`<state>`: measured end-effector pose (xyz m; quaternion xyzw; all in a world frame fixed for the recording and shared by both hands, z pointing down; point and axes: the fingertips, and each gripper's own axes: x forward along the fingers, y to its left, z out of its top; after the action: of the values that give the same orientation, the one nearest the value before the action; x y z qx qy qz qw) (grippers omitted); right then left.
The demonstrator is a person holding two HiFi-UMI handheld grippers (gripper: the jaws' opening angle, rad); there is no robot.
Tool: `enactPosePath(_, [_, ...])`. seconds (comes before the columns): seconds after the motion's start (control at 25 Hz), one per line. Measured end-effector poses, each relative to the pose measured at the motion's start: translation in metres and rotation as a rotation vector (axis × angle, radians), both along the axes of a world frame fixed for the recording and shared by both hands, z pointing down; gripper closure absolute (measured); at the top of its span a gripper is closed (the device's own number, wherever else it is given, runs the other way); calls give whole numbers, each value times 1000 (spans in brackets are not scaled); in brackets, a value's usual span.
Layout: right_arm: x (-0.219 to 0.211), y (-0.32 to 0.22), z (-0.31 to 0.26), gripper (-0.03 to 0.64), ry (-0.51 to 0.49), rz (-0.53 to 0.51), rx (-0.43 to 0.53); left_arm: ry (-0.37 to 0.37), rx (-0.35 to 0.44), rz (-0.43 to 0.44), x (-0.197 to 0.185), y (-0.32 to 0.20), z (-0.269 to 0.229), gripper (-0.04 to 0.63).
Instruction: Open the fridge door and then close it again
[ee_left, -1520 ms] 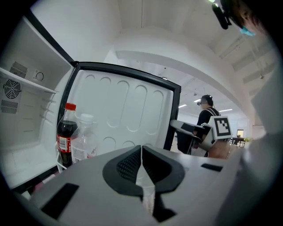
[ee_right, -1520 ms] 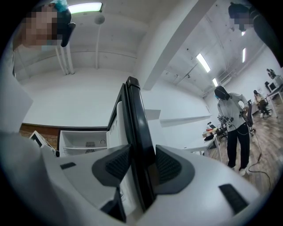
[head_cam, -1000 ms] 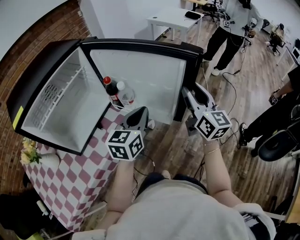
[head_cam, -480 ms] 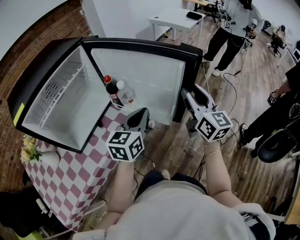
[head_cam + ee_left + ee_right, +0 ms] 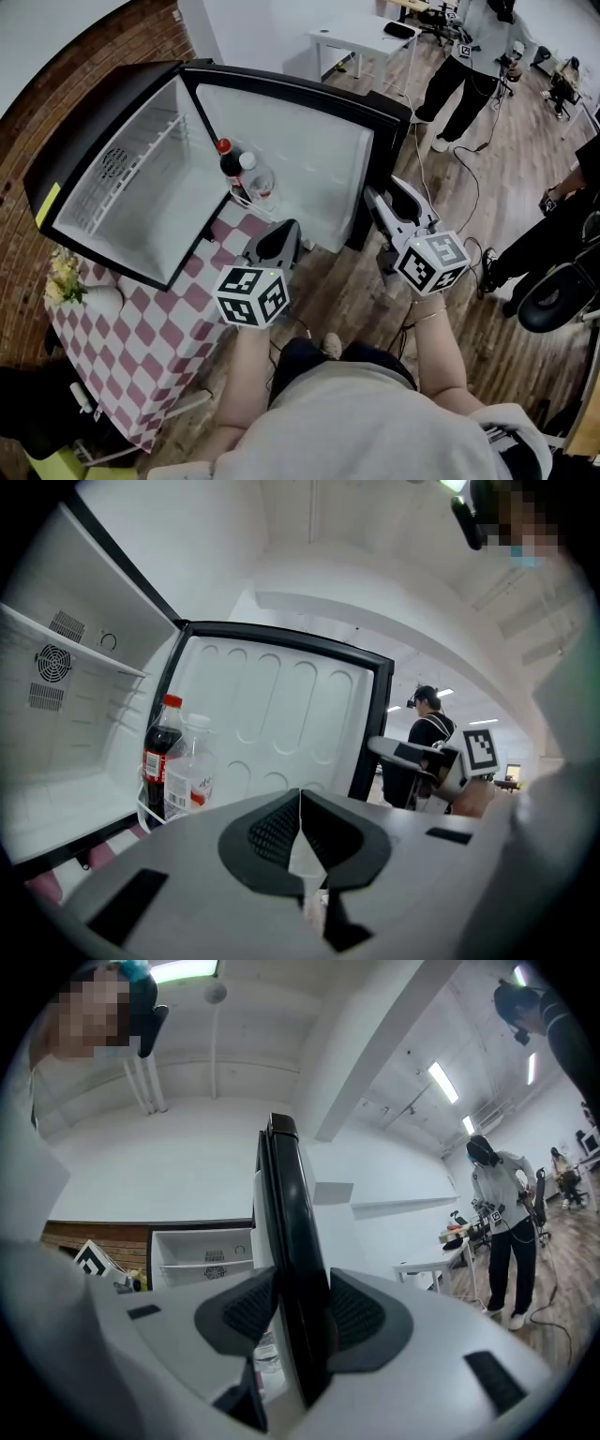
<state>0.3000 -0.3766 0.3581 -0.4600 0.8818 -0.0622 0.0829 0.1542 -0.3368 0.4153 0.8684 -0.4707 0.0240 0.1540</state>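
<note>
The mini fridge sits on a table with a pink-and-white checked cloth, against the brick wall at the left. Its fridge door is swung wide open toward the far right, white inner face showing. I can't see the outer face from here.

The right gripper pinches the door's black free edge. In the right gripper view, that gripper has 1 pad on each side of the edge. The door blocks most of what lies straight ahead of it.

The left gripper hovers near the table's front, touching nothing. In the left gripper view, that gripper has its jaws pressed together with nothing between them.

2 bottles stand in the door rack: a cola bottle with a red cap and a clear bottle just right of it. Their bases are hidden behind the fridge's edge in the head view.

A bunch of flowers peeks out at the near left, half covered by the fridge. A standing person at the far right is cut off at the top.
</note>
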Motion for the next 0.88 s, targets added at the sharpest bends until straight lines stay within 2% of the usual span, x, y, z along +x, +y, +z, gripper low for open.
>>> enactPosePath(0.24, [-22,28,3,459,64,-19,1,3,-10,-16,-27,21,2,588])
enactPosePath(0.48, [-44,54,2,459,75,9,-16,-3,-17,-8,-55,47,-5,588])
enactPosePath(0.88, [-110,105,-2,463,108,4,-16,11,-27,79,-87,96,-13,587])
